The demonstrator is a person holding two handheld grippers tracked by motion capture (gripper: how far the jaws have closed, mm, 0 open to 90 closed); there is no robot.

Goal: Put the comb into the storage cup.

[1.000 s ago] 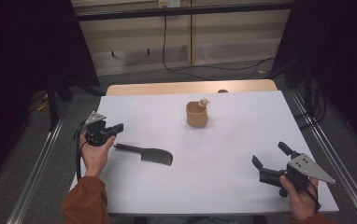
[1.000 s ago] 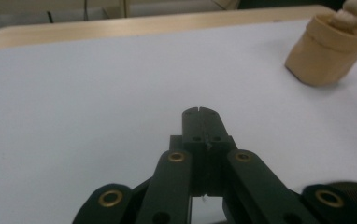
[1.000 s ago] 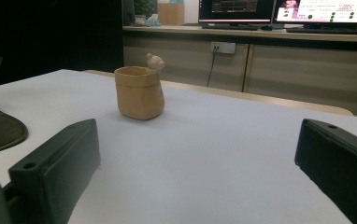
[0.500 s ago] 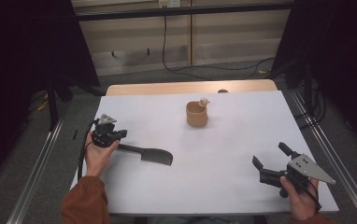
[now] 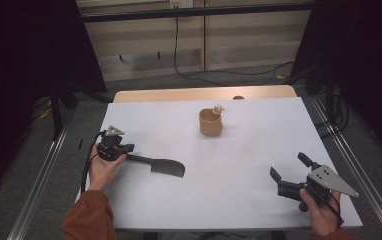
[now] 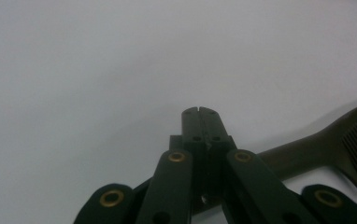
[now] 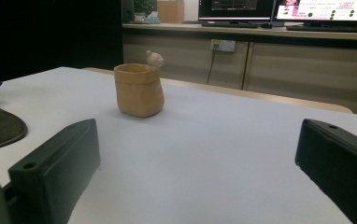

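A black slotted spatula [image 5: 161, 165] lies flat on the white table [image 5: 249, 200], handle to the left. My left gripper [image 5: 114, 150] points down over the end of that handle. In the left gripper view its jaws are pressed together, tips [image 6: 201, 112] toward the bare table, and the spatula [image 6: 307, 149] handle crosses beneath them; nothing shows between the tips. A tan cup [image 5: 211, 123] with a small figure [image 5: 218, 108] on its rim stands mid-table. My right gripper [image 5: 288, 166] hovers open at the front right, aimed at the cup [image 7: 138, 91].
Metal rails [image 5: 49, 170] run along both sides of the table, and a wooden strip [image 5: 189, 95] shows at its far edge. Cables lie on the floor beyond. Desks with monitors [image 7: 326, 9] stand past the table in the right gripper view.
My left gripper has moved right and slightly nearer, tipping down over the spatula's handle end. The right gripper, cup and spatula have stayed put.
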